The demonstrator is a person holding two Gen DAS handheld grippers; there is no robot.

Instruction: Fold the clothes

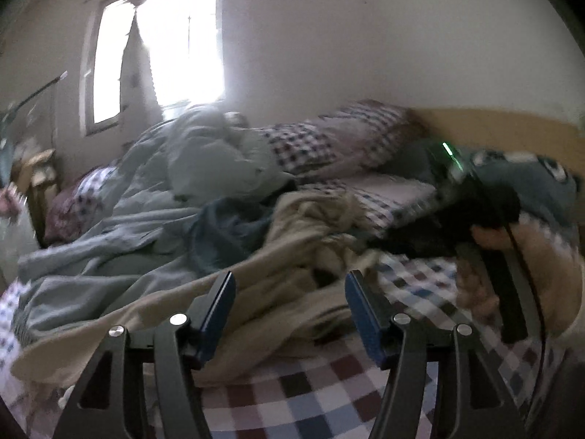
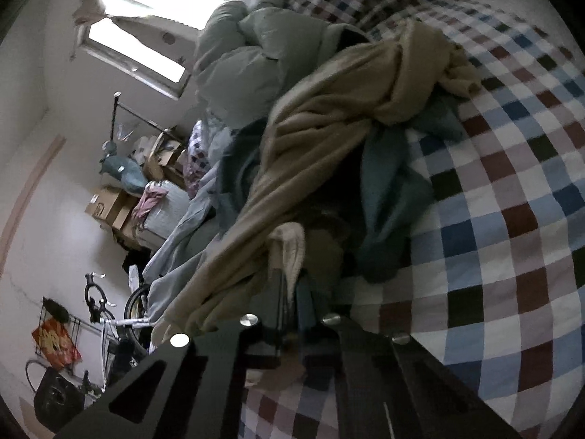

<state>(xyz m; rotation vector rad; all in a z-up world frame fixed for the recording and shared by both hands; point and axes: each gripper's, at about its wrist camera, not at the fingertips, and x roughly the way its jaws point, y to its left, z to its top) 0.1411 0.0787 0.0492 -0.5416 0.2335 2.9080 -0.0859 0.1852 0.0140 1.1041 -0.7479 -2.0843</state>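
Observation:
A crumpled beige garment (image 1: 292, 252) lies on the checked bedsheet (image 1: 299, 395), over a blue garment (image 1: 226, 226). My left gripper (image 1: 289, 296) is open and empty, just above the beige cloth's near edge. My right gripper (image 1: 398, 241) appears at the right of the left wrist view, held by a hand, with its tip at the beige cloth. In the right wrist view my right gripper (image 2: 292, 285) is shut on a fold of the beige garment (image 2: 329, 109), which stretches away from it, with the blue garment (image 2: 387, 197) beside it.
A pale green duvet (image 1: 204, 168) and checked pillows (image 1: 329, 139) are heaped at the back of the bed against the wall. A window (image 1: 175, 47) is beyond. Boxes (image 2: 109, 208), a bicycle (image 2: 120, 314) and a dark bag (image 2: 55, 395) stand on the floor beside the bed.

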